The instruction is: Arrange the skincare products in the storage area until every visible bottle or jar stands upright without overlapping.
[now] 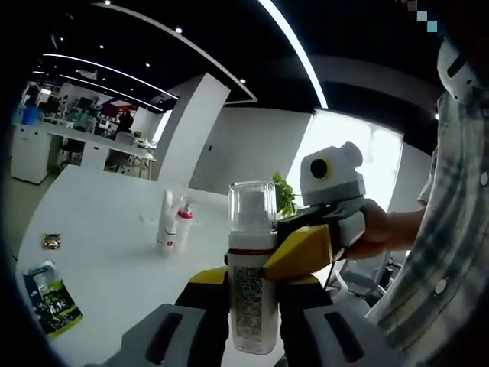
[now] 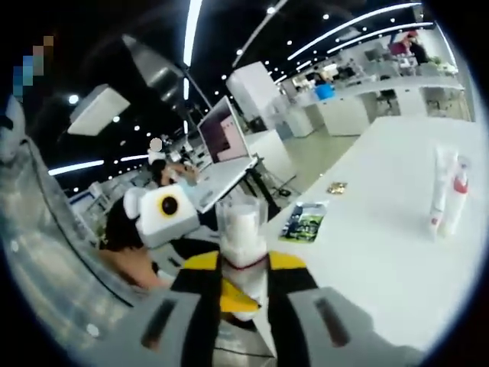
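I hold a white bottle (image 1: 253, 298) with a clear cap and a red neck ring upright above the white table (image 1: 99, 222). My left gripper (image 1: 256, 281) is shut on its labelled body. My right gripper (image 1: 302, 251) comes in from the right, its yellow jaw pressed against the neck ring. In the right gripper view the same bottle (image 2: 243, 222) sits between my right gripper's (image 2: 244, 264) jaws, and the left gripper (image 2: 237, 300) clamps it lower down. A white tube (image 1: 166, 222) and a red-capped bottle (image 1: 183, 226) stand upright side by side farther off, also seen as the tube (image 2: 441, 191) and bottle (image 2: 458, 195).
A green-and-black packet (image 1: 50, 306) (image 2: 306, 222) lies flat near the table edge, with a small gold item (image 1: 51, 241) (image 2: 336, 187) beyond it. A person in a checked shirt (image 1: 451, 245) stands close on the right. An open laptop (image 2: 225, 149) sits on a neighbouring desk.
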`<action>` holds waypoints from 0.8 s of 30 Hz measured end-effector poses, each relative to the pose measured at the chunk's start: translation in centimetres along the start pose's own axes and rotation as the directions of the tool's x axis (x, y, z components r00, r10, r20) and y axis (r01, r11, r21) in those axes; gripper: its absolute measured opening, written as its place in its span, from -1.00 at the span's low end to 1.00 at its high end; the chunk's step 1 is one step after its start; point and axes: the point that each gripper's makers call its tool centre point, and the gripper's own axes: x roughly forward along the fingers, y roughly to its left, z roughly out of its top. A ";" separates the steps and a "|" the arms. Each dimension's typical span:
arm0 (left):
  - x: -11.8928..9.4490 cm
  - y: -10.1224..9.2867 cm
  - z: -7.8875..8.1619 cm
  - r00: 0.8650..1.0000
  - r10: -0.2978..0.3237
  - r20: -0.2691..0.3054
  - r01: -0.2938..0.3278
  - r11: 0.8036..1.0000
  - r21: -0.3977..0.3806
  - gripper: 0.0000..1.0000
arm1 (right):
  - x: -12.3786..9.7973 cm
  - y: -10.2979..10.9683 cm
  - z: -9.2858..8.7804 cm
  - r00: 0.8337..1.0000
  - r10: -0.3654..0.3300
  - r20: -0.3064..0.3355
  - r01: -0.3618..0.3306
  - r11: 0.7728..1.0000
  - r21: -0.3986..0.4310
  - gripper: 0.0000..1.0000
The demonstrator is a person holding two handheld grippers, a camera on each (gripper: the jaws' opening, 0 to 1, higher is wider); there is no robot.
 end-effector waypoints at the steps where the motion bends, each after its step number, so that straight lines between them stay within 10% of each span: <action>1: 0.1 0.1 -0.1 1.000 0.005 0.001 -0.005 1.000 -0.007 -0.52 | 0.0 -0.1 0.0 1.000 0.000 -0.002 0.000 1.000 -0.003 -0.61; 13: -1.8 2.3 -1.3 0.992 0.109 0.058 -0.092 0.966 -0.241 -0.21 | -3.0 -4.4 1.8 0.995 -0.067 0.074 0.066 0.998 0.016 -0.61; 24: -1.7 3.7 -1.0 0.985 0.166 0.050 -0.149 0.958 -0.245 -0.01 | -6.5 -12.8 5.4 0.961 -0.232 0.148 0.236 0.972 -0.013 -0.60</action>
